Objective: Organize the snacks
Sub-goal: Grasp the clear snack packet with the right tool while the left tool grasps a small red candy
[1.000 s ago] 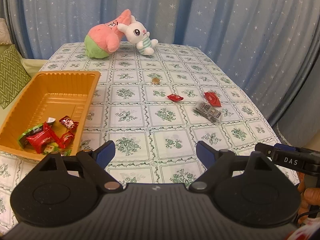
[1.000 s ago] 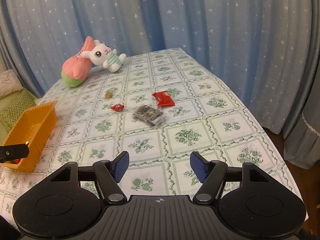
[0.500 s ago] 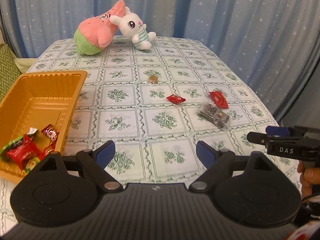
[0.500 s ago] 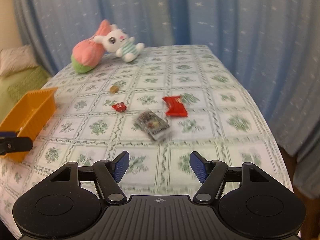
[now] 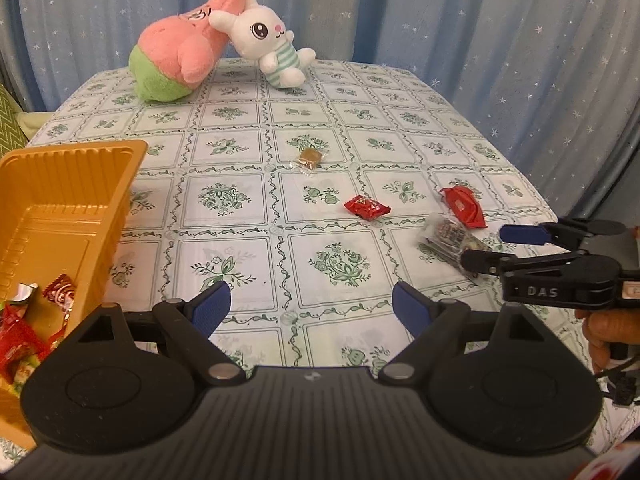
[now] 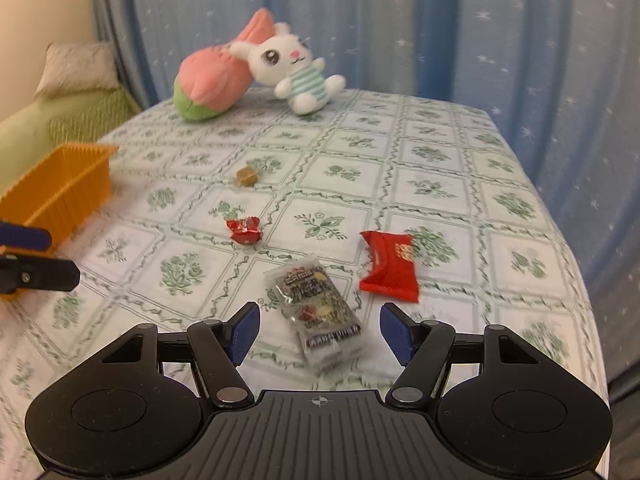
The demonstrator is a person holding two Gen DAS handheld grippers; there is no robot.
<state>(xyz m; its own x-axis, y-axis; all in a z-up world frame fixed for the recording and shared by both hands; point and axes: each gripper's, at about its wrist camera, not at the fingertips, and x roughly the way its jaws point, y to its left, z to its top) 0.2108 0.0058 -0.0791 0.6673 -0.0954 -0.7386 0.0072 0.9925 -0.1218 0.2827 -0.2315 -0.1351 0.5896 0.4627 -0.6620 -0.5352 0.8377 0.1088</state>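
Right gripper (image 6: 316,330) spread wide, blue pads on either side of the near end of the clear dark-printed snack packet (image 6: 316,312), not touching it; red packet (image 6: 390,266) just beyond the right finger, small red candy (image 6: 244,231) further ahead to the left. Left gripper (image 5: 310,306) also spread, holding nothing, above bare tablecloth (image 5: 224,160). Orange tray (image 5: 76,196) with red wrappers beside its left finger, brown candy (image 5: 311,157) well ahead.

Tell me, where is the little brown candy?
The brown candy lies on the table past the small red candy, toward the plush toys, right of the orange tray.
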